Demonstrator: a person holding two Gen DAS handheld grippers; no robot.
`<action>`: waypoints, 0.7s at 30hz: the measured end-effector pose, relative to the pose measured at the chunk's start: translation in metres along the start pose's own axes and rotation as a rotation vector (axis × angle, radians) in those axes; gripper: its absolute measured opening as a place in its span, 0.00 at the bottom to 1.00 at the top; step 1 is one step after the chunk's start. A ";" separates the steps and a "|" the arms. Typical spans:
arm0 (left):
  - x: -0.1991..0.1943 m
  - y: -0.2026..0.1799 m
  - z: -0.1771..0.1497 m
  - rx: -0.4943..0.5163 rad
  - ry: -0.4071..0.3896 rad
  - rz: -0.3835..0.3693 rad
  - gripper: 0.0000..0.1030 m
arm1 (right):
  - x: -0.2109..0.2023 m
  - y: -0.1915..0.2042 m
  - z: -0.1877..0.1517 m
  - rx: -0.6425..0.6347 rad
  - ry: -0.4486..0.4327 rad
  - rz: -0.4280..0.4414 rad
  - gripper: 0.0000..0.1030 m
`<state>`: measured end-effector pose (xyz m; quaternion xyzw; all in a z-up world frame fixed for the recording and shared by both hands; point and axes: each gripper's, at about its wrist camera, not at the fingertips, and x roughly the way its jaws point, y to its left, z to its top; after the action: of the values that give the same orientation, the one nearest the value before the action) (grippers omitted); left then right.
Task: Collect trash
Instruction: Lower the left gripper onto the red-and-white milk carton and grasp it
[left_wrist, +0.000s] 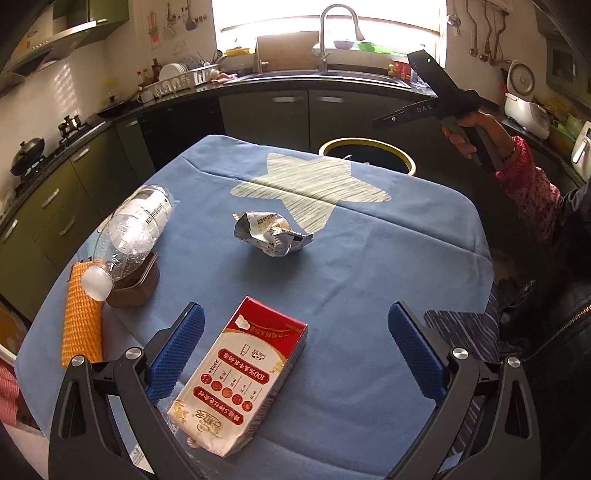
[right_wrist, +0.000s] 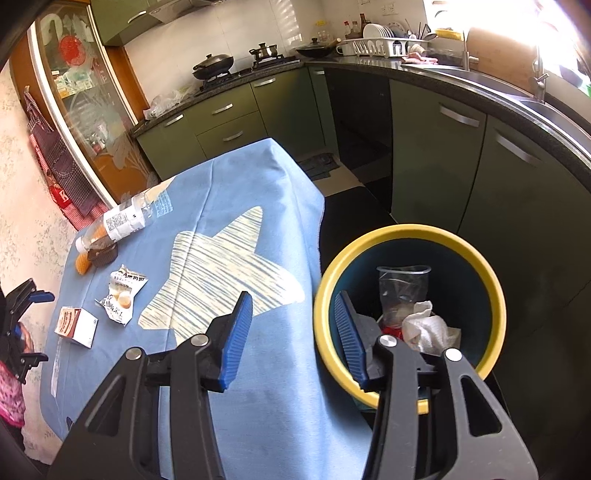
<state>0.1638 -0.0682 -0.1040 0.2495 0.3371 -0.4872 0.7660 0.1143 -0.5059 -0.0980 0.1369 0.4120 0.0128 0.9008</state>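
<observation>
Left wrist view is showing the left gripper (left_wrist: 295, 347) spreading its blue pads wide over a red-and-white milk carton (left_wrist: 240, 384), which is lying flat on the blue star-printed tablecloth (left_wrist: 369, 258), near the left pad and gripped by neither. Beyond it a crumpled silver foil wrapper (left_wrist: 271, 234) is sitting mid-table, while a clear plastic bottle (left_wrist: 136, 229), an orange foam net sleeve (left_wrist: 81, 317) and a small brown tub (left_wrist: 135, 284) are crowding the left edge. Right wrist view is showing the right gripper (right_wrist: 295, 332) hanging partly parted and holding nothing, above the rim of the yellow-rimmed dark bin (right_wrist: 480, 251), beside the table, which is holding a clear plastic cup (right_wrist: 402, 291) and crumpled white tissue (right_wrist: 428, 328).
</observation>
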 end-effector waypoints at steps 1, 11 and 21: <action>0.003 0.004 -0.001 0.009 0.017 -0.008 0.95 | 0.001 0.001 -0.001 0.003 0.001 0.001 0.47; 0.039 0.028 -0.016 0.092 0.178 -0.086 0.84 | 0.004 0.005 -0.007 0.041 0.013 -0.022 0.50; 0.049 0.034 -0.026 0.029 0.189 -0.106 0.50 | 0.004 0.005 -0.010 0.049 0.020 -0.017 0.50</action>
<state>0.2024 -0.0647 -0.1565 0.2872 0.4136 -0.5062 0.7002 0.1104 -0.4985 -0.1060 0.1552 0.4222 -0.0037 0.8931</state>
